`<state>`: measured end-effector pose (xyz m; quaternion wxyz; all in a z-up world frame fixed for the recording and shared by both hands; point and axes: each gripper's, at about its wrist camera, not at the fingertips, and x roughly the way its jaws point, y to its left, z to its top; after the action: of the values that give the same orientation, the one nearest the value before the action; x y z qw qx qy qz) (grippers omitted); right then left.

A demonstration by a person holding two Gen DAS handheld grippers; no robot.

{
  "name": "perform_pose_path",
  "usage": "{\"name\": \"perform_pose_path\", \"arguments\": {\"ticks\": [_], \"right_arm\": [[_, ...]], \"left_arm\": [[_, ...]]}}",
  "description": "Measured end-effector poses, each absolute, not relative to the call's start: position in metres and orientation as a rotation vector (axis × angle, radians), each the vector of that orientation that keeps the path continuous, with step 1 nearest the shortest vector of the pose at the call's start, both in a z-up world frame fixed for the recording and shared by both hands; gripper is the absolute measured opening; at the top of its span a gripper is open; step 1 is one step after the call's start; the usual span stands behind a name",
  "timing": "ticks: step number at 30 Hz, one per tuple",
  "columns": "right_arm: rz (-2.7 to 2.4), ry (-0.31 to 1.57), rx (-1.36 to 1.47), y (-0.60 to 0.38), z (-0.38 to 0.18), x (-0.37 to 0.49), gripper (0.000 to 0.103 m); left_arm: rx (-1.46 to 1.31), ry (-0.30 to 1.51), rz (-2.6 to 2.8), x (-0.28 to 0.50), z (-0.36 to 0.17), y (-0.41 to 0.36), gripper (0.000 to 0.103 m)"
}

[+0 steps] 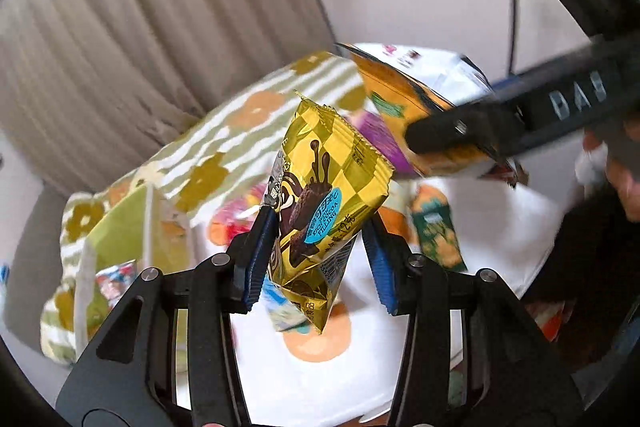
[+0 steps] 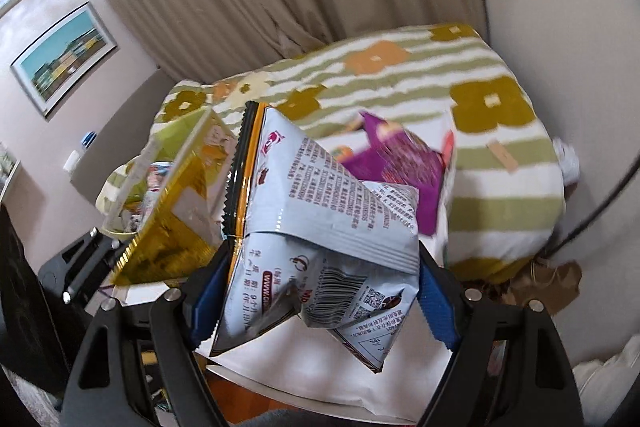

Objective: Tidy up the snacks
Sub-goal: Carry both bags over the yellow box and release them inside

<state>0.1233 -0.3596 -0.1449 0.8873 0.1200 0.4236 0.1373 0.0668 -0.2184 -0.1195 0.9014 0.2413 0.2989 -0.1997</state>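
Left claw [image 1: 316, 259] pinches gold checkered brownie packet [image 1: 320, 195], held upright above flowered cloth [image 1: 224, 143]. Right claw [image 2: 316, 291] clamps crumpled white snack bag [image 2: 320, 227], back print and barcode showing, above same cloth.

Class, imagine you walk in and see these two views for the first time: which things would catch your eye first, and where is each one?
The gold checkered chocolate snack packet, held up between the left gripper fingers at the centre of the left view. Next, the crumpled white snack bag, printed with a barcode, filling the right gripper in the right view. Behind both lies a purple snack packet on the green-striped flowered cloth.
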Motion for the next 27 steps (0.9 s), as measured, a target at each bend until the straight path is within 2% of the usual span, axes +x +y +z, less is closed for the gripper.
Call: {"name": "perform_pose_path", "arguments": {"ticks": [9,15,21,27], "right_arm": [[0.407,0.817,0.165,-0.280,-0.098,0.159,0.080],[0.478,0.802,0.152,-0.197,-0.087,0.194,0.080],[0.533,0.812,0.157,-0.115,-0.093,0.227,0.080],[0.519,0.843,0.196,-0.060,-0.106,0.254,0.080]], "left_arm": [[0.393,0.585,-0.260,0.101,-0.070,-0.134,0.041],[0.315,0.608,-0.201,0.131,-0.049,-0.054,0.041],[0.281,0.675,-0.133,0.169,-0.052,0.034,0.041],[0.238,0.785,-0.121,0.219,-0.079,0.101,0.041]]}}
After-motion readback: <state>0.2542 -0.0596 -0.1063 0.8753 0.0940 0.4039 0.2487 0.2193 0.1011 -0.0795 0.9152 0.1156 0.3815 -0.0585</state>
